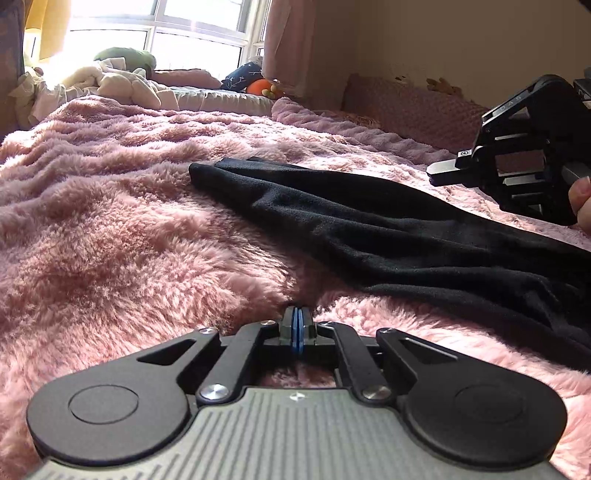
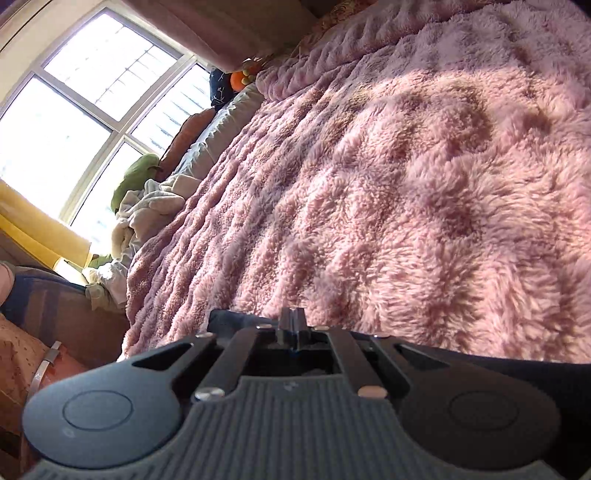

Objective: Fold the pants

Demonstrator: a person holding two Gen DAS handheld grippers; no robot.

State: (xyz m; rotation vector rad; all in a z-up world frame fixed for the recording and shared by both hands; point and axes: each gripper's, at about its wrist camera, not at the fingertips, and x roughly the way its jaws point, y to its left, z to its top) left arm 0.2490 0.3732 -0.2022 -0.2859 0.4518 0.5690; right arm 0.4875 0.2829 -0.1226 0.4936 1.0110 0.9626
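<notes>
Pants [image 1: 388, 229] lie right of closed left gripper [image 1: 297, 325], below closed right gripper [image 1: 439, 173].

I count one pair of black pants [image 1: 388, 225] on one pink blanket [image 1: 129, 229], my two grippers, one green cushion [image 1: 123, 57], one orange toy [image 1: 260, 87], and one window [image 1: 177, 33].

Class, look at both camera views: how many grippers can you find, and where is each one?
2. The left gripper sits shut, low over the pink blanket beside the black pants. The right gripper, also shut, hovers above the pants' far edge.
</notes>
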